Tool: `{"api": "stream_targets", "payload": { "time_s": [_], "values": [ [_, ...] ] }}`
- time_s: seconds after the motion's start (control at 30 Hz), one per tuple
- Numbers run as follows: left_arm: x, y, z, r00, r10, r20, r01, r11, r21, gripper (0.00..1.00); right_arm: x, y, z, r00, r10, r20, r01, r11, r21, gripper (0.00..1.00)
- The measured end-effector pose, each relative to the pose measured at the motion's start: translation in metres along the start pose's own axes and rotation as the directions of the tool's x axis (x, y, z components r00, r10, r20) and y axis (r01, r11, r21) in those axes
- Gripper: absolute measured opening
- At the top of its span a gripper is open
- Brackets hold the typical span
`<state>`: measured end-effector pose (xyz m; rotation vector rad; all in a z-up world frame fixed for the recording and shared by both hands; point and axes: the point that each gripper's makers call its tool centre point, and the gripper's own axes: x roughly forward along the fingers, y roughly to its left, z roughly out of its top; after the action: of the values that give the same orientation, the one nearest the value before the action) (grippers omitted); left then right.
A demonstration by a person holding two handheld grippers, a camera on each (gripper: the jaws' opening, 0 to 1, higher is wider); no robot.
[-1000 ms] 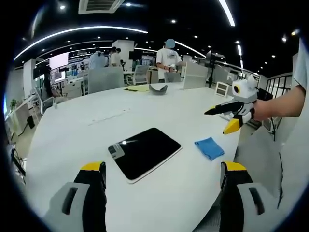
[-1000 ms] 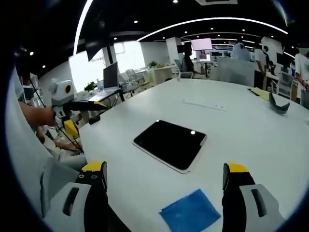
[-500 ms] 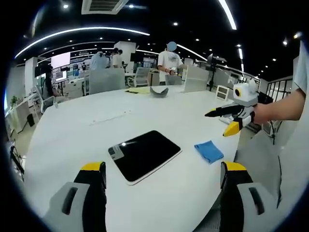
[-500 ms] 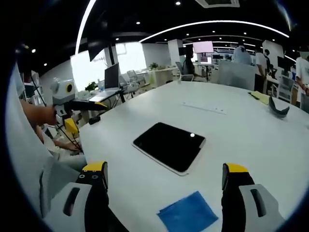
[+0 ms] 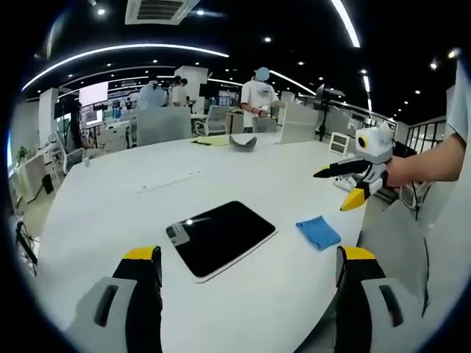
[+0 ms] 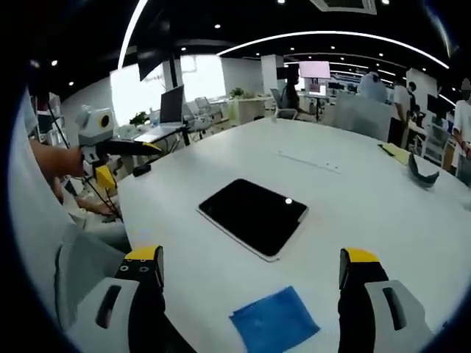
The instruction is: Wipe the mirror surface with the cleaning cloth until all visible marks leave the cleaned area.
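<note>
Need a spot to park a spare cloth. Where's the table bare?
Bare: the wide stretch of table beyond the mirror, up to the thin strip, and the near edge between the left gripper jaws. Tighter: the gap between mirror and blue cloth; the right gripper hovers over the cloth.

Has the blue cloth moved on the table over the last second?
No. In the right gripper view the blue cloth keeps its spot below the mirror's near edge; the slight shift matches the mirror's, so it's camera motion.
</note>
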<state>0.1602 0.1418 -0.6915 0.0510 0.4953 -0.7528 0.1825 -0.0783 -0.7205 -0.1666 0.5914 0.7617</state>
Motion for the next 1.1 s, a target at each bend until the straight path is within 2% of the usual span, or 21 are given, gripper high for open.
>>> {"api": "stream_targets", "payload": {
  "time_s": [0.4, 0.57, 0.7, 0.77, 0.9, 1.0, 1.1],
  "values": [
    [-0.002, 0.001, 0.002, 1.0, 0.004, 0.006, -0.004, 1.0, -0.006, 0.99, 0.0, -0.011, -0.032, 0.996, -0.021, -0.092, 0.017, 0.999, -0.042, 0.94],
    [-0.002, 0.0, 0.001, 1.0, 0.003, 0.002, -0.003, 1.0, -0.004, 0.99, 0.0, -0.013, -0.042, 0.996, -0.02, -0.092, 0.014, 0.998, -0.056, 0.88],
    [-0.001, -0.003, 0.001, 1.0, -0.009, -0.003, 0.009, 1.0, 0.006, 0.99, 0.003, -0.015, -0.057, 0.992, -0.01, -0.128, 0.005, 0.999, -0.035, 0.87],
    [-0.001, -0.003, 0.001, 1.0, -0.011, -0.004, 0.011, 1.0, 0.005, 0.99, 0.004, -0.018, -0.067, 0.987, -0.015, -0.159, 0.008, 0.999, -0.049, 0.84],
    [-0.001, -0.003, 0.0, 1.0, -0.01, -0.004, 0.01, 1.0, 0.0, 0.99, 0.006, -0.02, -0.079, 0.985, -0.012, -0.173, 0.004, 0.999, -0.047, 0.76],
    [-0.001, -0.003, 0.0, 1.0, -0.006, -0.003, 0.006, 1.0, 0.013, 0.99, 0.008, -0.019, -0.089, 0.979, -0.003, -0.202, -0.011, 0.998, -0.065, 0.65],
    [-0.002, -0.003, 0.001, 1.0, -0.007, -0.003, 0.007, 1.0, 0.008, 0.99, 0.011, -0.017, -0.095, 0.977, 0.008, -0.213, -0.022, 0.998, -0.063, 0.63]
  ]
}}
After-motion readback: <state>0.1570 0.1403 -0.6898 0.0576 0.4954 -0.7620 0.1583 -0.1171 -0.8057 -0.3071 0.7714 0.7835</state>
